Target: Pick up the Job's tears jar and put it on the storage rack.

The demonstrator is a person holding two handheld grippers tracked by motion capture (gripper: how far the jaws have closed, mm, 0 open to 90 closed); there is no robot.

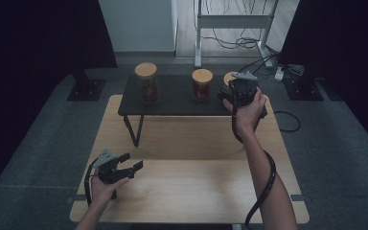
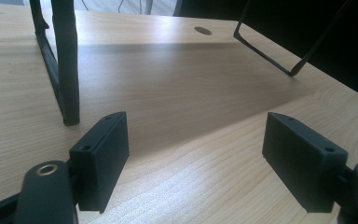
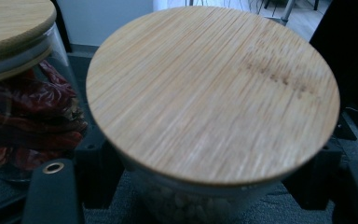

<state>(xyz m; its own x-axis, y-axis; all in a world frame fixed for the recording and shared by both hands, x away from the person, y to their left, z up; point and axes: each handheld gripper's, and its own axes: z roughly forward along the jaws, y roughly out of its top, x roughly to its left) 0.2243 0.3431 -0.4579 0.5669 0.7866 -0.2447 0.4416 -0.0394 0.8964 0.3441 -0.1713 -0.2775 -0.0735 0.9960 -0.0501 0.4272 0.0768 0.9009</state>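
A round bamboo lid [image 3: 213,91] is sitting closest, topping a glass jar [image 3: 191,203] that the right claw [image 1: 240,91] is flanking, jaws on either side; whether they are pressing it, I cannot tell. The jar is standing on a black shelf [image 1: 172,103] atop the pale wooden bench [image 1: 191,191]. The left claw [image 1: 124,165] is hovering spread apart over bare wood, grey carpet [image 1: 340,143] surrounding.

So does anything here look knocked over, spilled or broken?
Nothing stands out. The three bamboo-lidded glass jars stand upright on the low black shelf: left, middle, and right, which sits between the right gripper fingers. The left gripper hovers open over the wooden table.
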